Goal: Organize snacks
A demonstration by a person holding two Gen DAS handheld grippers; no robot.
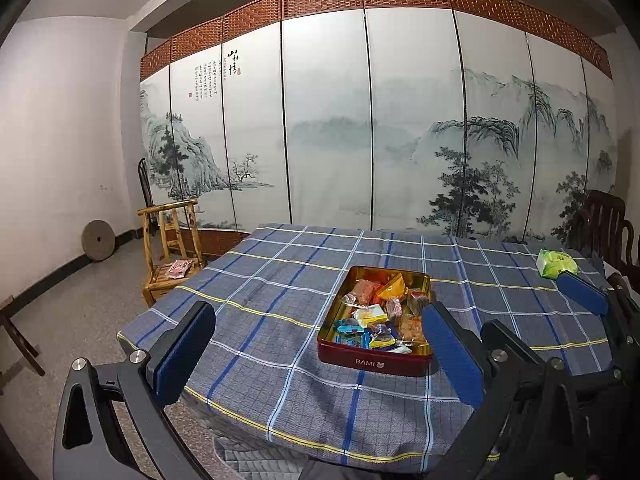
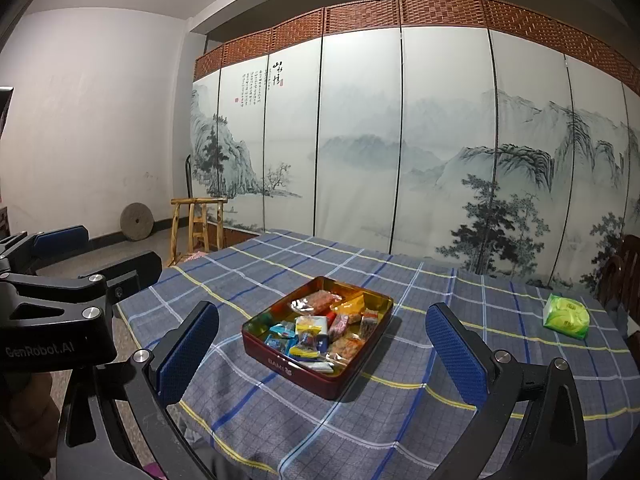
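Nearest, both tools hang above the near edge of the bench point(image 2: 400, 420), each with its blue-padded fingers spread wide and nothing between them: the left tool point(image 1: 320, 340) and the right tool point(image 2: 320, 344). On the side of the left tool's black body, seen from the right wrist, the writing reads "GenRobot.AI". Just beyond, on the blue checked cloth point(image 1: 260, 320), sits a red tin point(image 1: 374, 360) marked "BAMI" on its front wall, gold inside and open. It holds the snacks point(image 2: 320, 328), a loose heap of small wrapped packets in blue, yellow, orange and clear film. Farther right lies a green packet point(image 2: 566, 316). Behind stands a painted screen point(image 1: 328, 120) bearing Chinese writing.
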